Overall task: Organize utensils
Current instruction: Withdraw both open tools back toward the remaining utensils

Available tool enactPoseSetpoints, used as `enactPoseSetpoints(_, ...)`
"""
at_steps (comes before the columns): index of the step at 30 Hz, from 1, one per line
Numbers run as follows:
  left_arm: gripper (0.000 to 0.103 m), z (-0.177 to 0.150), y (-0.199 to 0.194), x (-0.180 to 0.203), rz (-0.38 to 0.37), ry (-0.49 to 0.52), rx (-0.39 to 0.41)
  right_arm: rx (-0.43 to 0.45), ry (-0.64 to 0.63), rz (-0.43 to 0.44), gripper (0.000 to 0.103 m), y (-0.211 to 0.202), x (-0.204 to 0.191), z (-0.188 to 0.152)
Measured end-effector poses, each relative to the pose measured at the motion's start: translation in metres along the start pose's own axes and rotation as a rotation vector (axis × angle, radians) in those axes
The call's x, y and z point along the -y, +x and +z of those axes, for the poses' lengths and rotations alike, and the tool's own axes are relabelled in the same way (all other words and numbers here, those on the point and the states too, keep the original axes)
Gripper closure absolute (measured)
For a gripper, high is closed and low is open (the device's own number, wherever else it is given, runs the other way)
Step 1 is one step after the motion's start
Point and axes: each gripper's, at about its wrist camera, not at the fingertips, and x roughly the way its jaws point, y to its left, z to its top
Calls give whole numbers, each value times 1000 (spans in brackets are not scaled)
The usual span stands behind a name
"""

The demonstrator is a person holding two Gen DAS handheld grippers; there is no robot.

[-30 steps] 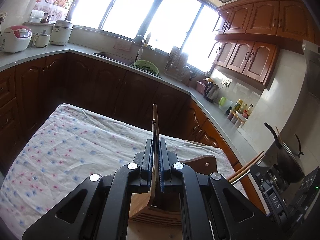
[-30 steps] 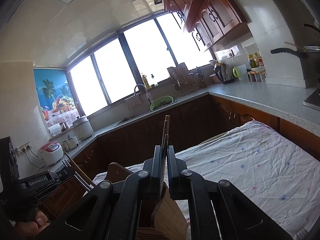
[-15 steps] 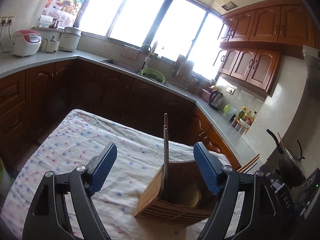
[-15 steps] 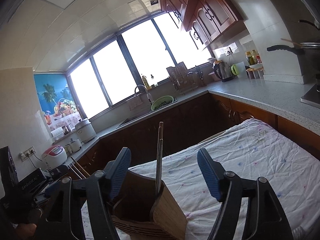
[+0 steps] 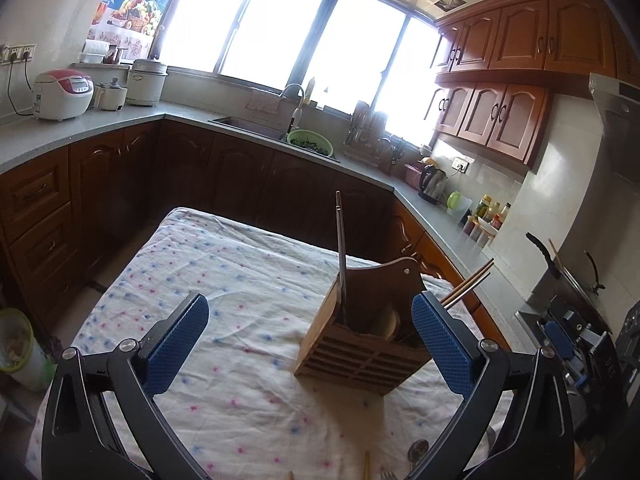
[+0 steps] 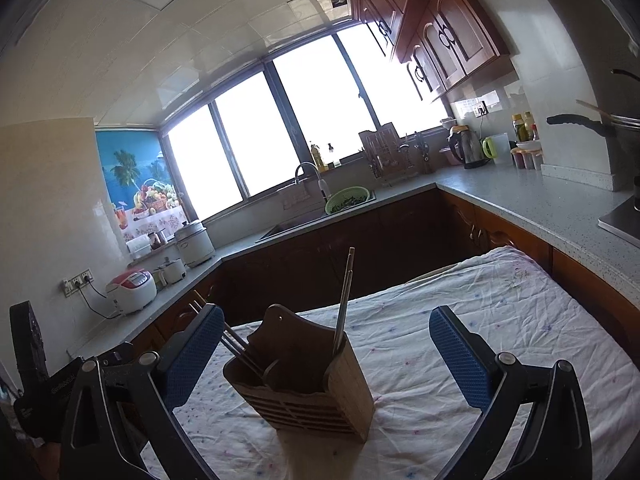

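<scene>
A wooden slatted utensil holder (image 5: 364, 344) stands on the cloth-covered table (image 5: 240, 276); it also shows in the right wrist view (image 6: 312, 392). A pair of chopsticks (image 5: 341, 248) stands upright in its near-left compartment, seen too in the right wrist view (image 6: 345, 300). A second pair of chopsticks (image 5: 468, 282) leans out of its far side, also in the right wrist view (image 6: 236, 346). My left gripper (image 5: 310, 344) is open and empty, drawn back from the holder. My right gripper (image 6: 326, 356) is open and empty, facing the holder from the other side.
More utensils lie at the table's near edge: a spoon bowl (image 5: 418, 450) and stick tips (image 5: 366, 468). Kitchen counters with a sink (image 5: 256, 128), kettle (image 5: 432, 184) and rice cooker (image 5: 62, 94) surround the table. A bin (image 5: 18, 344) stands at the left.
Both grippers were shut on chopstick pairs a second ago. They opened, left the chopsticks standing in the holder, and have drawn back from it.
</scene>
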Motion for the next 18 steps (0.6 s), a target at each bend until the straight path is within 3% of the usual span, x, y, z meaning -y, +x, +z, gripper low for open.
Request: enactPoseSetpoints(18, 0, -51, -80, -3, 34, 19, -54, -73, -70, 24, 0, -81, -16, -26)
